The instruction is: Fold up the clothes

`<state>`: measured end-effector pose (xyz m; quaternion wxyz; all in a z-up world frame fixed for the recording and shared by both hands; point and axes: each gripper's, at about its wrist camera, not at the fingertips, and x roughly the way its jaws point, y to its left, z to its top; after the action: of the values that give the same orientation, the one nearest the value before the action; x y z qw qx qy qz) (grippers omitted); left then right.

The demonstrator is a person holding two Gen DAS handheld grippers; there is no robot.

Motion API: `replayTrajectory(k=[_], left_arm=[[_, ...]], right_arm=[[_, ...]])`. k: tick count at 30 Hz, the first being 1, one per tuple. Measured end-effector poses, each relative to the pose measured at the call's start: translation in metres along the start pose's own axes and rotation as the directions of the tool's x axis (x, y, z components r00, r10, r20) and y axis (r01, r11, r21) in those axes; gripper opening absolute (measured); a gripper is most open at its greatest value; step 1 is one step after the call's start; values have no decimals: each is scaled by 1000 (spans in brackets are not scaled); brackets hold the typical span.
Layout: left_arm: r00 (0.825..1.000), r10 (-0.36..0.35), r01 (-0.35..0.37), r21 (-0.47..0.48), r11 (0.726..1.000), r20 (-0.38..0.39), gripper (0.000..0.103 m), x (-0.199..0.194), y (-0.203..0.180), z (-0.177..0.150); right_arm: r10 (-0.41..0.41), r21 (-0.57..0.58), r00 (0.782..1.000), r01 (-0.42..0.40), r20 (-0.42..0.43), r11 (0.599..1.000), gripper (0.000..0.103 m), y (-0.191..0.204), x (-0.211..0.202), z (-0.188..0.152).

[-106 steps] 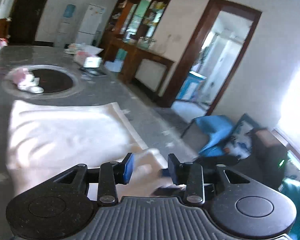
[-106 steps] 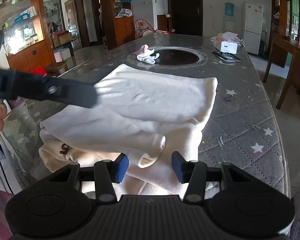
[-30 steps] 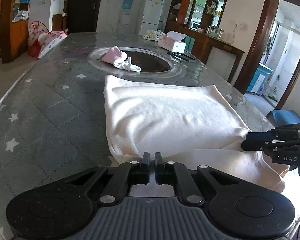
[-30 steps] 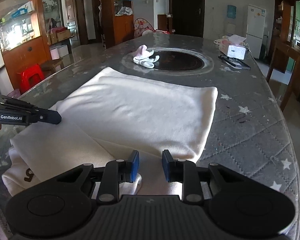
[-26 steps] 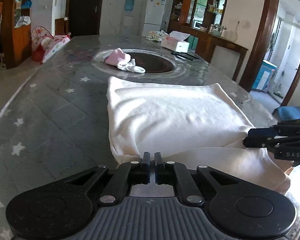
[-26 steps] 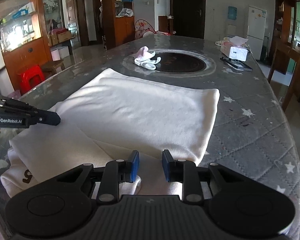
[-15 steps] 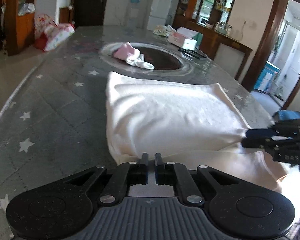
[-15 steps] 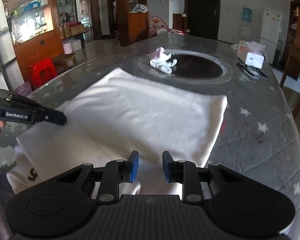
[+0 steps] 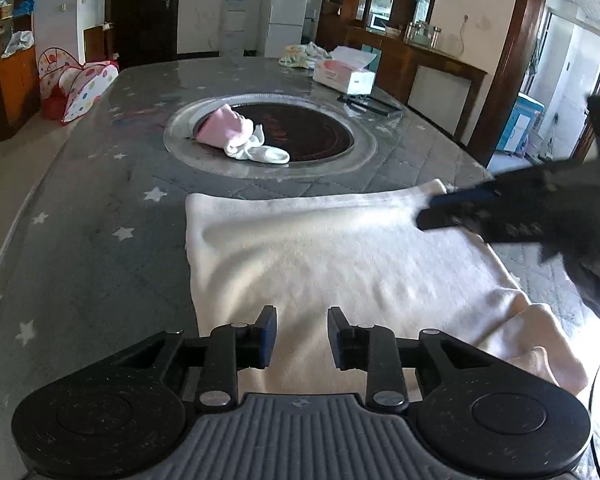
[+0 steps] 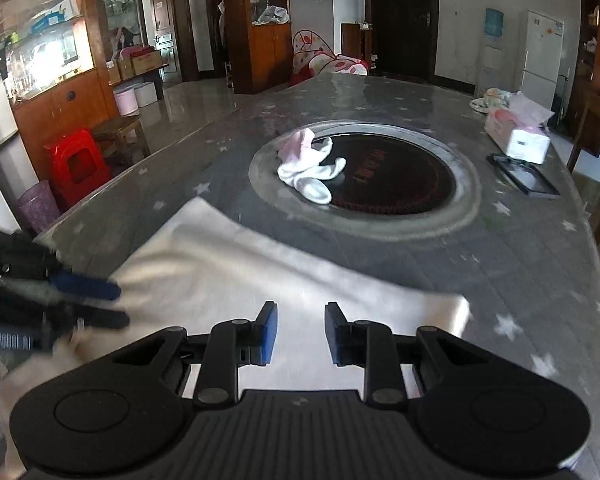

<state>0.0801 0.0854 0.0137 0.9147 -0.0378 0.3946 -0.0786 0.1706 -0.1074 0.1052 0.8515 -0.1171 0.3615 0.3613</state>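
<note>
1. Grey, star-printed padding covers the long counter (image 9: 80, 216), which has a round dark inset at its middle; cabinets, a fridge and a dark door stand behind.
2. Along the left edge nothing lies; the left tongs (image 9: 299, 334) hover over the near edge, jaws opening, nothing between them, cloth only beneath.
3. One cream garment (image 9: 340, 264) lies flat by the near edge, folded into a rough rectangle, with a loose lobe hanging at its near right corner.
4. On the inset's rim sits one pink-and-white bundle of socks (image 9: 240, 140), unsorted; how many socks I cannot tell.
5. At the far right edge: one tissue box (image 9: 344, 76), one dark flat device (image 10: 526, 176).
6. The right tongs (image 10: 297, 332) hover over the garment's right side, narrowly parted, gripping nothing.
7. My judgement: the first folds are done; the loose lobe, a final fold and the socks remain.
</note>
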Motion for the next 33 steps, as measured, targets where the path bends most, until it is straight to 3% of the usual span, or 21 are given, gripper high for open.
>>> replayTrajectory(k=[9, 15, 23, 29, 33], left_arm=[[998, -56, 56, 8, 998, -8, 38, 12, 9, -2], [997, -80, 80, 8, 997, 0, 45, 11, 10, -4], [996, -90, 90, 5, 996, -4, 47, 12, 11, -3], [995, -98, 98, -2, 995, -3, 47, 12, 13, -3], [995, -100, 100, 0, 995, -2, 50, 12, 13, -3]], right_arm=[[-12, -20, 999, 11, -53, 1000, 25, 10, 60, 14], [1, 7, 999, -1, -34, 1000, 25, 10, 64, 24], [-5, -63, 999, 3, -38, 998, 25, 29, 79, 34], [2, -7, 1000, -2, -14, 1000, 25, 24, 82, 43], [3, -65, 1000, -5, -25, 998, 25, 35, 85, 43]])
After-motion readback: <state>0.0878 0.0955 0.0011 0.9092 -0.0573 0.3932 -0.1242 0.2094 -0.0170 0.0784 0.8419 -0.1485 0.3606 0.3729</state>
